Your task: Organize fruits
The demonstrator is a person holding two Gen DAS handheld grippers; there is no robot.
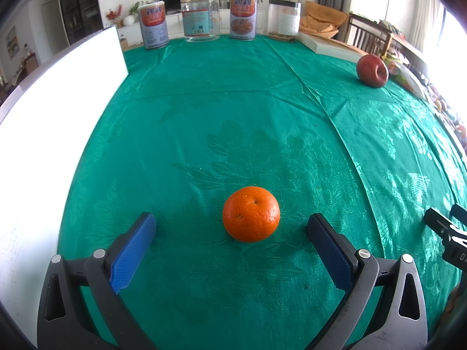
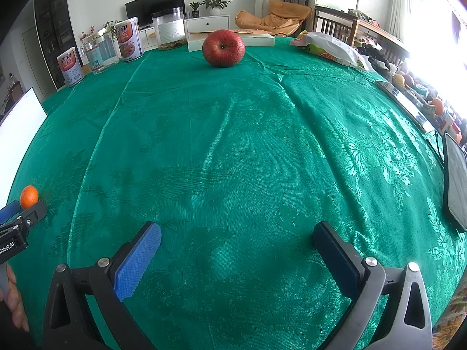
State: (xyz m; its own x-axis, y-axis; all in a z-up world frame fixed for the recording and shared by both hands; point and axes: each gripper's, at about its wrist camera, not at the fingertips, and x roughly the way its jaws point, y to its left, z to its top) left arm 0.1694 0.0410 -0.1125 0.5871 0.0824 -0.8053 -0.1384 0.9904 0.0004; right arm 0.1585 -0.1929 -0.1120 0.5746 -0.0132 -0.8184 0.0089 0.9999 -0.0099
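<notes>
Left gripper (image 1: 232, 227) spread wide, orange (image 1: 251, 214) sitting between pads, touching neither. Right gripper (image 2: 237, 234) spread wide, nothing between, bare green cloth (image 2: 233, 145) ahead. Apple (image 2: 223, 47) at 12 o'clock, near far edge. White board (image 1: 58, 110) at 9 o'clock.

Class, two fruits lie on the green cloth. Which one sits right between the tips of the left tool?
The orange; it lies between the open left tool's tips, while the red apple sits far off.
</notes>
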